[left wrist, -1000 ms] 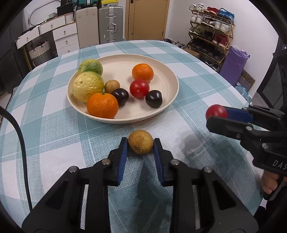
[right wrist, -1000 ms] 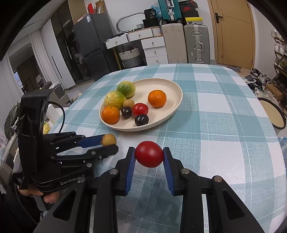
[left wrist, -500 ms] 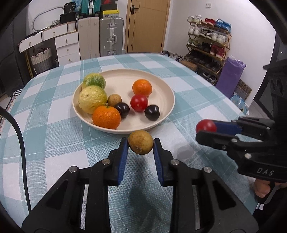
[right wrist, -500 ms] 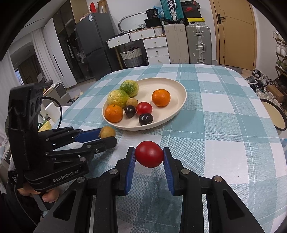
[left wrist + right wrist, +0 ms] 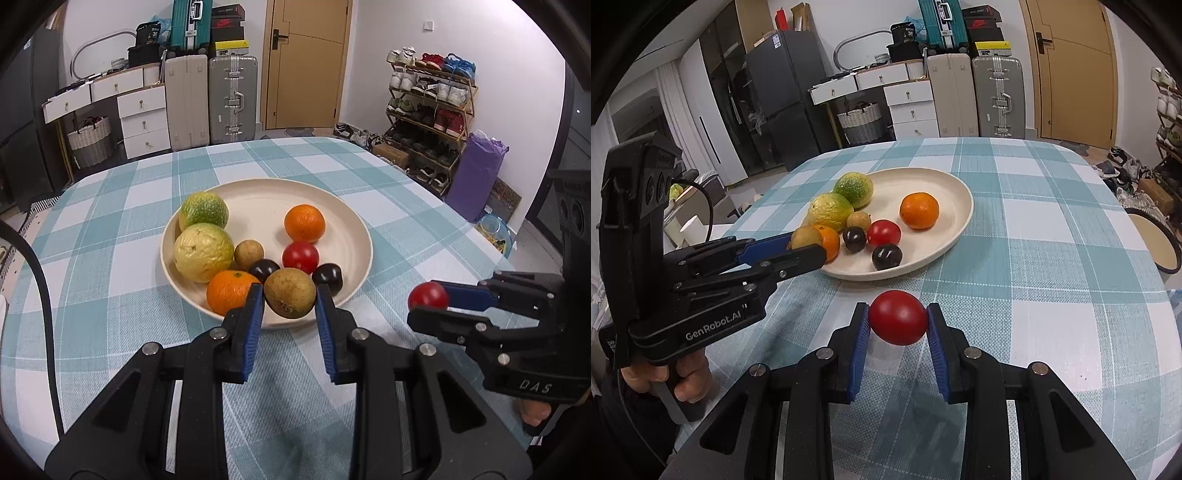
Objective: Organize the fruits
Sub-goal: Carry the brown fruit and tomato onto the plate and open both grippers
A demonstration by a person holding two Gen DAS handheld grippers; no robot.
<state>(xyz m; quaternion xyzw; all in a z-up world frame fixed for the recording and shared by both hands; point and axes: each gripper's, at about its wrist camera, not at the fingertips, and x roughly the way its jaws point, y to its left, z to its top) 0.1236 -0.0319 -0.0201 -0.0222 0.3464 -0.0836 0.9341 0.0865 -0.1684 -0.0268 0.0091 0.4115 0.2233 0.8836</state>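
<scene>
A cream plate (image 5: 354, 225) (image 5: 956, 199) on the checked table holds several fruits: two green-yellow citrus, two oranges, a red tomato (image 5: 300, 255), two dark plums and a small brown fruit. My left gripper (image 5: 290, 297) is shut on a brown round fruit (image 5: 290, 293) (image 5: 805, 236) and holds it in the air over the plate's near rim. My right gripper (image 5: 897, 317) is shut on a red tomato (image 5: 897, 317) (image 5: 427, 295), above the cloth to the right of the plate.
The round table (image 5: 110, 258) has a teal and white checked cloth. Its edge curves close on the right, above a shoe rack (image 5: 428, 110) and a purple bag (image 5: 480, 173). Suitcases and drawers stand behind the table. A round stool (image 5: 1156, 240) stands beside it.
My left gripper has risen and moved forward with the brown fruit, from short of the plate to over its near rim. My right gripper has kept the tomato and shifted slightly.
</scene>
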